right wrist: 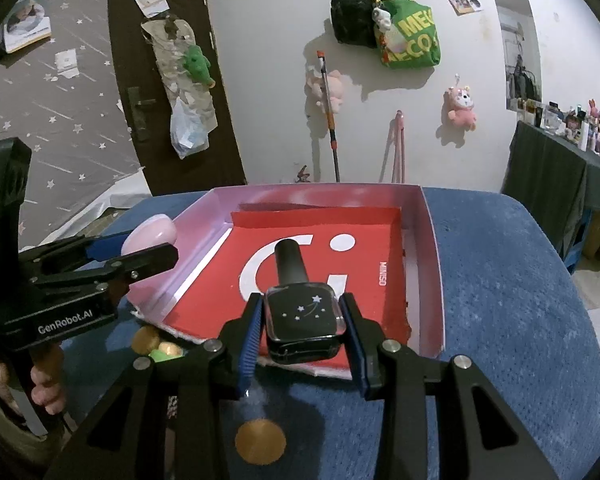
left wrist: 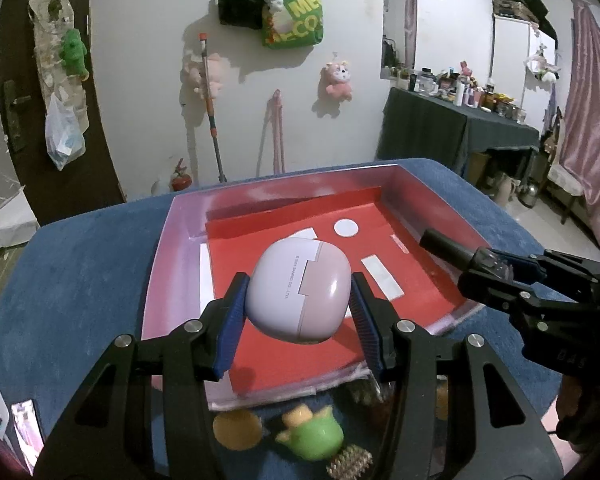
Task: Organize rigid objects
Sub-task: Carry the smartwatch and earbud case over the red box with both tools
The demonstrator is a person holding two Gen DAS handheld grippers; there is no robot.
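My left gripper [left wrist: 298, 294] is shut on a rounded pink and lilac case [left wrist: 298, 288] and holds it above the near part of the red-lined box [left wrist: 172, 248]. My right gripper [right wrist: 302, 320] is shut on a black square bottle [right wrist: 302, 316] with a star print and a black cap, held above the box's near edge [right wrist: 432, 280]. The bottle and right gripper also show in the left wrist view [left wrist: 488, 268], over the box's right wall. The pink case shows in the right wrist view [right wrist: 150, 234] at the box's left wall.
The box sits on a blue cloth [left wrist: 80, 280]. Near its front edge lie a gold disc [right wrist: 260, 440], another gold disc [left wrist: 236, 428], a green and yellow toy [left wrist: 312, 432] and a ribbed metal piece [left wrist: 350, 462]. A dark-covered table with bottles [left wrist: 460, 120] stands at the right.
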